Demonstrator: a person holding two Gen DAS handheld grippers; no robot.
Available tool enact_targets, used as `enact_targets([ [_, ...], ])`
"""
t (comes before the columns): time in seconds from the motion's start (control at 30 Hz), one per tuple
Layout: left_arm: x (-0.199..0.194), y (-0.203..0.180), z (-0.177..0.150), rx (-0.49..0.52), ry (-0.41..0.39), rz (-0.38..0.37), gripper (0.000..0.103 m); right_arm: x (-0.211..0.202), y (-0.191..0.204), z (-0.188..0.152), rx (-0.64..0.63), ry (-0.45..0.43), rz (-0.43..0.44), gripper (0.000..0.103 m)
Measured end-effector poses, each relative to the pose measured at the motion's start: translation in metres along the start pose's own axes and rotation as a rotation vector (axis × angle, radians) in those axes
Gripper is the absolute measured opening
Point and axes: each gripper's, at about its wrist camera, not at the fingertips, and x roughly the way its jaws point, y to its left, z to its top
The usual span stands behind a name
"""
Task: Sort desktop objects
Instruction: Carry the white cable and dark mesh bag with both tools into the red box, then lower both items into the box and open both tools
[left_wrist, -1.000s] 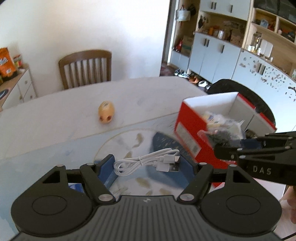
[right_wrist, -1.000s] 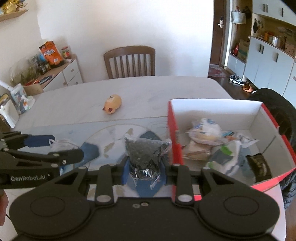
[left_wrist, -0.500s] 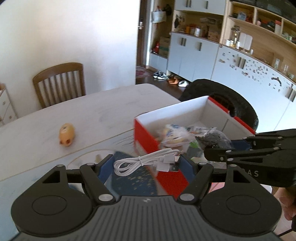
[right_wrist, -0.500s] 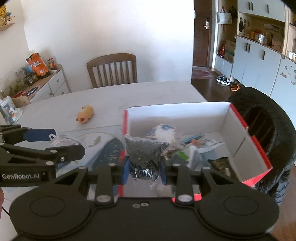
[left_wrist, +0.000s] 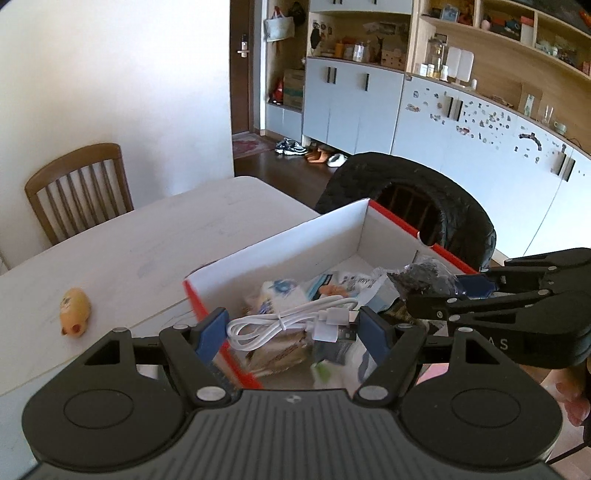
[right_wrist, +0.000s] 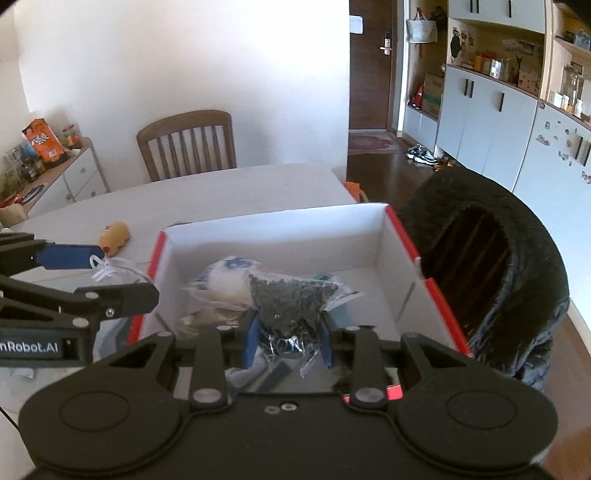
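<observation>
A coiled white USB cable (left_wrist: 295, 321) hangs between the blue pads of my left gripper (left_wrist: 291, 326), which is shut on it above the near left corner of a red box with white inner walls (left_wrist: 280, 240). My right gripper (right_wrist: 288, 332) is shut on a clear bag of small dark pieces (right_wrist: 291, 295) and holds it over the box (right_wrist: 277, 236). In the right wrist view the left gripper (right_wrist: 114, 275) and the cable (right_wrist: 110, 267) show at the left. In the left wrist view the right gripper (left_wrist: 436, 291) and its bag (left_wrist: 424, 275) show at the right.
Several wrapped packets (right_wrist: 225, 273) lie in the box. A small yellow toy (left_wrist: 75, 312) rests on the white table (left_wrist: 147, 236) left of the box. A wooden chair (right_wrist: 186, 144) stands at the far side. A black coat (right_wrist: 517, 258) drapes a chair right of the box.
Both grippers have swung to the right, from over the patterned mat to over the red box, each with its load still gripped. The toy now lies further left in both views.
</observation>
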Motion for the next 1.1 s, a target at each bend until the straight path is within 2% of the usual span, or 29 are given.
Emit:
enact_targets([
  [0.2,0.026,-0.014,0.017,0.026,0.014,-0.025,0.075,0.013,-0.021,0.002,-0.040,0.012,-0.028,0.031],
  [0.5,0.070,-0.029,0.038,0.071,0.082,-0.031,0.075,0.035,-0.041,0.011,-0.074,0.080,0.002,0.031],
  [0.67,0.093,-0.034,0.050,0.100,0.117,-0.036,0.075,0.046,-0.040,0.014,-0.120,0.101,0.009,0.031],
  [0.83,0.118,-0.040,0.059,0.159,0.195,-0.049,0.075,0.055,-0.038,0.018,-0.165,0.132,0.041,0.030],
  [1.1,0.149,-0.042,0.068,0.180,0.272,-0.037,0.076,0.073,-0.037,0.020,-0.214,0.196,0.064,0.030],
])
